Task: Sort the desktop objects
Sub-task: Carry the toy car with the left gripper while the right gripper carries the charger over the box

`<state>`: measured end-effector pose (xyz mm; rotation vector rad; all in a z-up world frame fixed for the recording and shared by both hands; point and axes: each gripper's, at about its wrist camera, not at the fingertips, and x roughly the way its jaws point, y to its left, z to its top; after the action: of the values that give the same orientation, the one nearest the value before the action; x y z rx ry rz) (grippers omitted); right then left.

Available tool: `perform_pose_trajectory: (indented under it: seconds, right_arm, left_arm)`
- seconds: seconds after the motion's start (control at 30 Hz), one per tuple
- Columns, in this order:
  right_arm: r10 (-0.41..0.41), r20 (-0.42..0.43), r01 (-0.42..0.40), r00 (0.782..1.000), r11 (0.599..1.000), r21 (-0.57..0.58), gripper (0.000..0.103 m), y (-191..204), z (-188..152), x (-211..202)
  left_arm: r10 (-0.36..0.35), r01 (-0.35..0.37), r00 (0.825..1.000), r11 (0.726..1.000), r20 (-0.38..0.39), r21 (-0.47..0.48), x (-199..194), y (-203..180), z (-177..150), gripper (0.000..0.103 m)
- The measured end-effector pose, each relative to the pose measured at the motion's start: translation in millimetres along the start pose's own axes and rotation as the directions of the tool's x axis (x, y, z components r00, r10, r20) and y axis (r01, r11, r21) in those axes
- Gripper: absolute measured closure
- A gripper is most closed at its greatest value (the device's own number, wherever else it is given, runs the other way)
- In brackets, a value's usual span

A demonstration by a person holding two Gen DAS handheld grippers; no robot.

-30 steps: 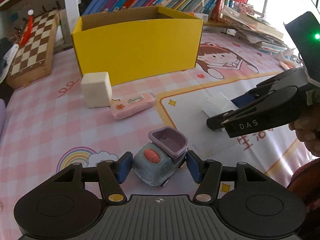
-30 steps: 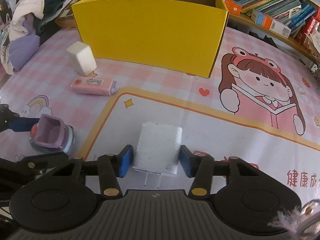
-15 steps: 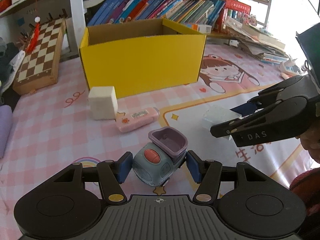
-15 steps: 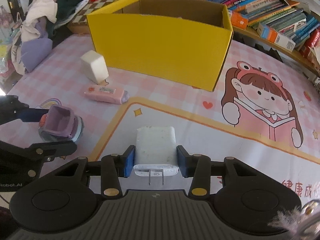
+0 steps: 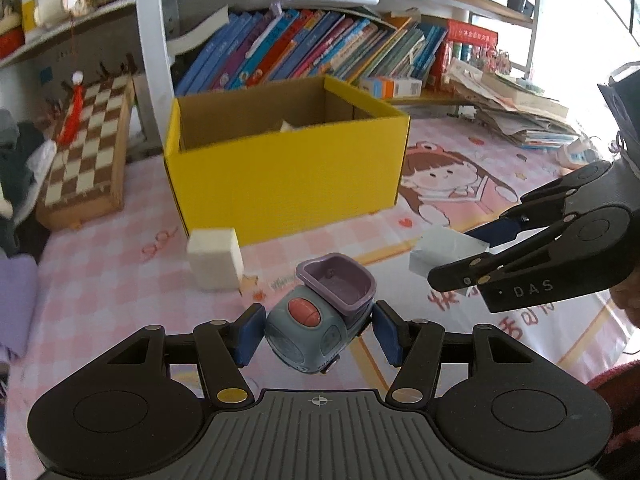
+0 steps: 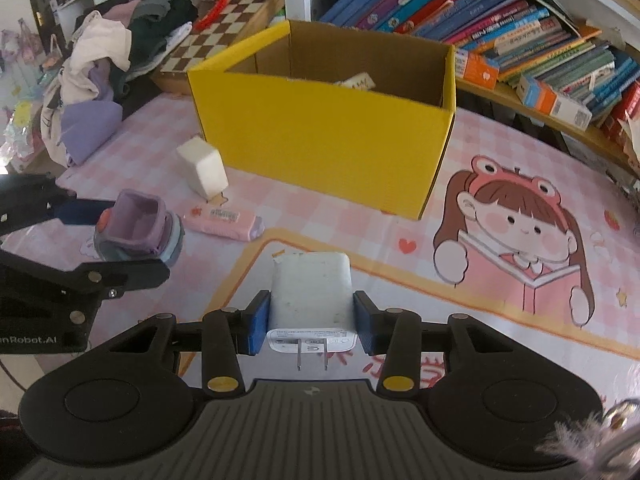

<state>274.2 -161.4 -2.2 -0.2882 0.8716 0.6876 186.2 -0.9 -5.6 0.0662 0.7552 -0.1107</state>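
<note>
The left gripper [image 5: 316, 334] is at middling width, its blue pads pressed on both sides of a toy truck [image 5: 320, 316] with a grey-blue cab and purple bucket, held clear of the worktop [image 5: 120, 280]. The right gripper [image 6: 310, 322] is set narrower, clamped on a white plug-in charger [image 6: 310, 300] whose two prongs point back toward the camera.

Ahead stands an open yellow cardboard box [image 6: 320, 136]; something pale lies inside, too blurred to name. A white block [image 6: 202, 168] stands just beside the box's front wall, and a pink eraser-like case [image 6: 224, 222] lies near it. The cartoon mat between grippers and box lies open. A chessboard [image 5: 86, 152] leans at left.
</note>
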Motion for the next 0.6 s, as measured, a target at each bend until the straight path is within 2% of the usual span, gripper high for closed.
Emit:
perform_pose_trajectory:
  seconds: [0.3,0.6]
  right_arm:
    - [0.019,0.095,-0.018,0.995,1.0,-0.021,0.062,-11,33,-21]
    - [0.014,0.197,-0.003,0.98,0.999,-0.054,0.062,-31,78,-30]
  left_arm:
    - [0.024,-0.028,0.997,0.998,0.076,0.05,-10,3,30,0.045]
    - [0.056,-0.073,0.985,0.992,0.164,0.102,-11,12,69,0.045]
